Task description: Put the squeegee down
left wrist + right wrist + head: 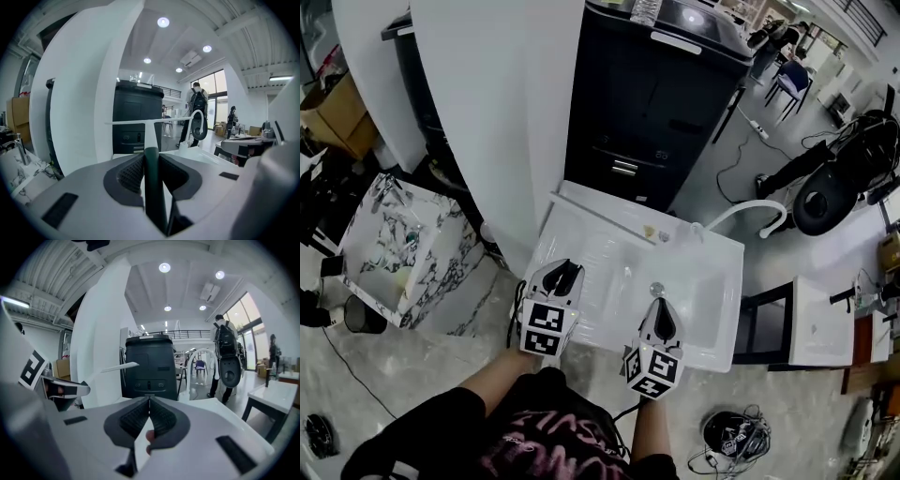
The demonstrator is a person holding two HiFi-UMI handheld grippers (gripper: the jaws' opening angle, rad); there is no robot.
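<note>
The left tool (565,270) clamped on the squeegee (152,180) handle, lower end hidden; right tool (149,400) pressed together, empty.

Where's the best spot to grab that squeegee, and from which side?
Grab the dark green handle, coming from its near end and squeezing its two sides. The squeegee is T-shaped: the handle is narrow and straight, while the white blade stretches wide across the far end. The left gripper holds it there.

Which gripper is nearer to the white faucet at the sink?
Right. The right gripper is over the middle of the sink, closer to the faucet; the left gripper, holding the squeegee, is over its far end.
</note>
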